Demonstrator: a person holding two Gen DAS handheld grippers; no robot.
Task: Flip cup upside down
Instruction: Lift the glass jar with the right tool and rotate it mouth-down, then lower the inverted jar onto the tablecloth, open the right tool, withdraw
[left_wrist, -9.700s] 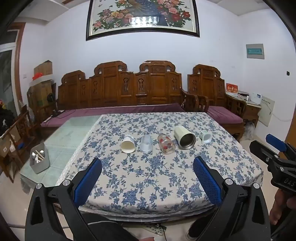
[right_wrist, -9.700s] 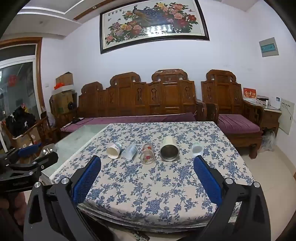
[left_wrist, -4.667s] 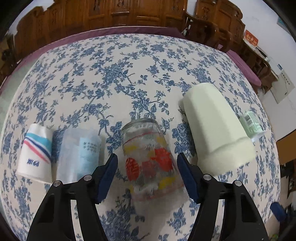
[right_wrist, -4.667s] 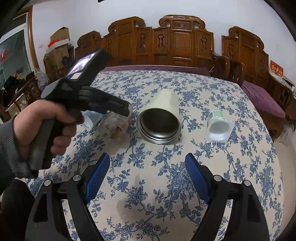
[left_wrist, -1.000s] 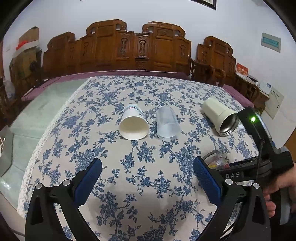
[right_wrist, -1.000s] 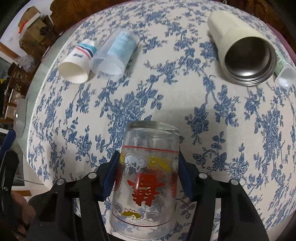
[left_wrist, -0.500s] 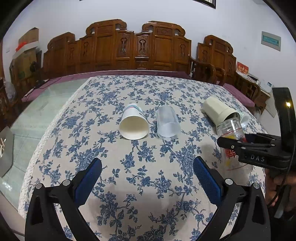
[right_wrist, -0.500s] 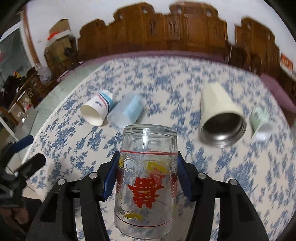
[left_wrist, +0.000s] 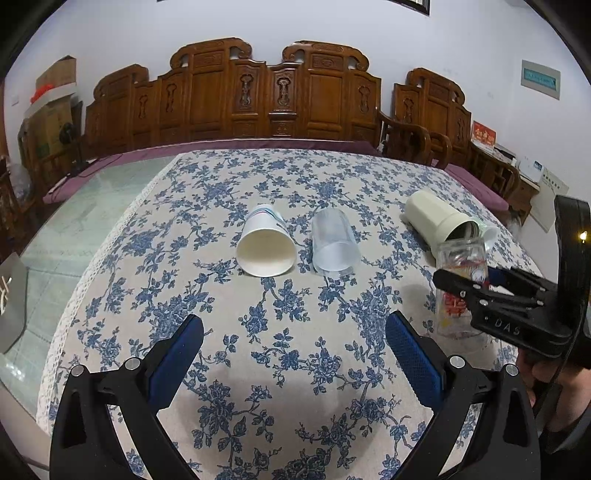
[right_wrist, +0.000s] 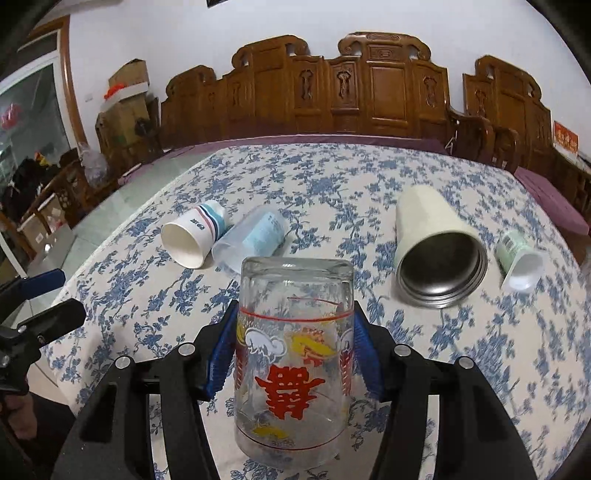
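Right gripper (right_wrist: 293, 354): clamped by its blue pads on the clear glass cup with red and yellow print (right_wrist: 291, 354).
Glass cup: held base up, mouth down, at the blue floral tablecloth (right_wrist: 480, 350); contact cannot be told.
Left gripper (left_wrist: 293, 354): held wide apart, nothing between its pads.
Behind: white paper cup (right_wrist: 194, 236), clear plastic cup (right_wrist: 253, 236), cream steel tumbler (right_wrist: 436, 251), all lying sideways.

On the table (right_wrist: 480, 354), the glass cup (right_wrist: 293, 365) stands mouth-down at 6 o'clock, nearest the right wrist camera. A paper cup (right_wrist: 194, 236) and a plastic cup (right_wrist: 251, 240) lie side by side at 11 o'clock. A steel tumbler (right_wrist: 434, 247) lies at 1 o'clock, with a small cup (right_wrist: 519, 262) just right of it.
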